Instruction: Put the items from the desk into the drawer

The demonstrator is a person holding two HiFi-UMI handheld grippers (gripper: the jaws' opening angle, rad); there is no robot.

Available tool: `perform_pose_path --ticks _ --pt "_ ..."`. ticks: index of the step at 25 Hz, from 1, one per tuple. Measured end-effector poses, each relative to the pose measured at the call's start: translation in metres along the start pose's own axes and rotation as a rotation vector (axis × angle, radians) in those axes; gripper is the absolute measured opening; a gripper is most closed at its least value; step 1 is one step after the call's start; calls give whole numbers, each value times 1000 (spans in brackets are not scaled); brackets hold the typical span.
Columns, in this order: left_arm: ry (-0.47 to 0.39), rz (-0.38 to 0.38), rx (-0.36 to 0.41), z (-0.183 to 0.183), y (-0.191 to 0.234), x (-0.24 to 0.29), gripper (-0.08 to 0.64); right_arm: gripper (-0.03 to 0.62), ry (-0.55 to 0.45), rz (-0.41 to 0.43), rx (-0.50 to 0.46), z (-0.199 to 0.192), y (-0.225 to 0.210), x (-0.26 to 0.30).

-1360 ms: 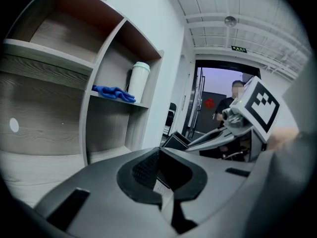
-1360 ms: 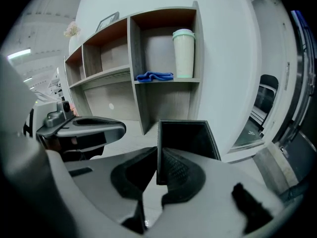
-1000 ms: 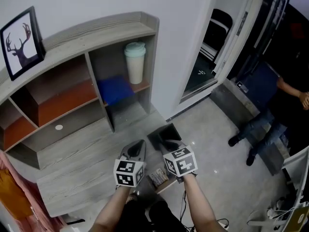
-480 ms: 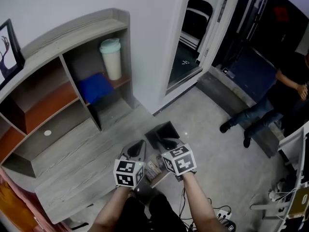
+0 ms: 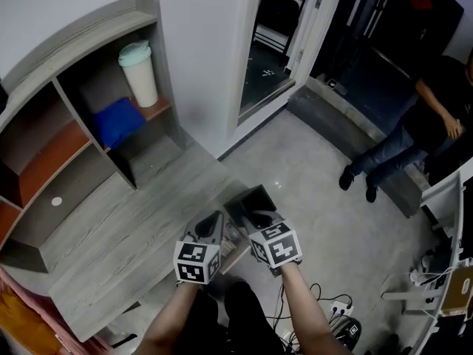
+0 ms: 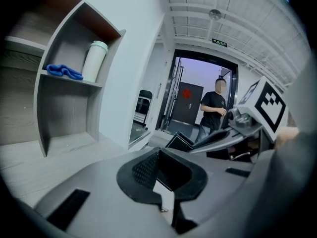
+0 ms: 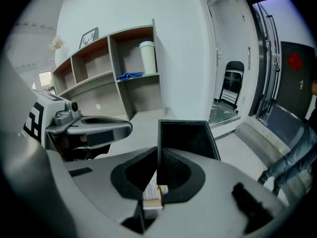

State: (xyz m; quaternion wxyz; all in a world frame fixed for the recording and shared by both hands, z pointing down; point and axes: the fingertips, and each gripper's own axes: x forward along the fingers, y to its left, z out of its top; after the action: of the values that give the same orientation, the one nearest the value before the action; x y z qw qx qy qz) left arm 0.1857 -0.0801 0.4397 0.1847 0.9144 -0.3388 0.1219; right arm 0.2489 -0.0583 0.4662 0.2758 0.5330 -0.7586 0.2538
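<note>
- I can read no brand or wording anywhere. The small printed box (image 7: pixel 151 195) carries lines of print too fine to make out, and the green sign (image 6: pixel 219 43) on the ceiling is just as illegible. A red ornament (image 7: pixel 294 61) hangs on the dark door.
- My left tongs (image 5: pixel 211 224) are closed, pad against pad, with nothing between them. My right tongs (image 5: pixel 251 204) are closed and empty as well.
- The small printed box lies just below and between the two tongs, at the front edge of the surface (image 5: pixel 133 228). I cannot tell whether it sits inside the drawer.
- The shelf unit (image 5: pixel 81 43) stands at the back of the grey wood surface. One upper compartment holds a pale cup (image 5: pixel 139 72) with a mint lid, upright, just beside a crumpled blue cloth (image 5: pixel 117 120).
- A white round dot (image 5: pixel 57 200) lies in a lower compartment.
- A person (image 5: pixel 414 132) in a black top and jeans is off to my right, well apart from the surface.
- A folding chair (image 5: pixel 273 13) stands beyond the open doorway, and cables (image 5: pixel 344 331) lie on the grey floor.
</note>
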Motion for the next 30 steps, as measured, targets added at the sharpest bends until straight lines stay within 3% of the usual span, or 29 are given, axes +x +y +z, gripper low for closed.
perform_pose_path --ticks 9,21,30 --pt "43 45 -47 -44 -15 7 9 37 76 65 -10 -51 -6 4" --pt "80 185 -148 -109 2 1 9 37 200 255 -65 -117 19 44" --pt "105 244 -193 -147 15 2 9 37 251 399 -70 -141 43 76"
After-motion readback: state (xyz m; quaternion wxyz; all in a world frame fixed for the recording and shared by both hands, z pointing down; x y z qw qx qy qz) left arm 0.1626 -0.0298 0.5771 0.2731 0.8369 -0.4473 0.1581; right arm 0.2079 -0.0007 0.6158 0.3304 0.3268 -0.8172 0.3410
